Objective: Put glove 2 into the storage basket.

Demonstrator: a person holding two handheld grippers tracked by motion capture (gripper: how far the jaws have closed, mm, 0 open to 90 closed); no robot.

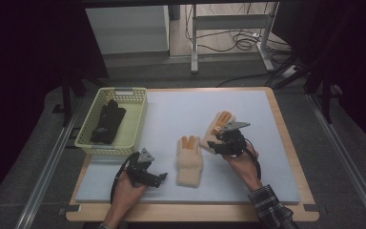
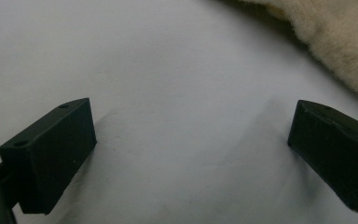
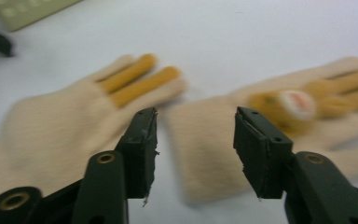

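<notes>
2 cream knitted gloves with orange fingers lie on the pale blue-grey mat that covers the wooden table. The nearer cream glove lies flat at the middle of the mat, fingers pointing away from the person; the farther cream glove lies just to its right, angled, with a round orange-and-white patch on it in the right gripper view.

The right gripper sits over the cuff end of the farther glove. In the right gripper view its 2 black jaws stand partly apart with nothing pinched between them; the farther glove lies beyond the gap and the nearer glove is to the left.

The left gripper rests low on the mat just left of the nearer glove's cuff. Its jaws are spread wide over bare mat, with the fuzzy cuff at the upper right, untouched.

A pale yellow plastic basket at the mat's left edge holds a black glove.
</notes>
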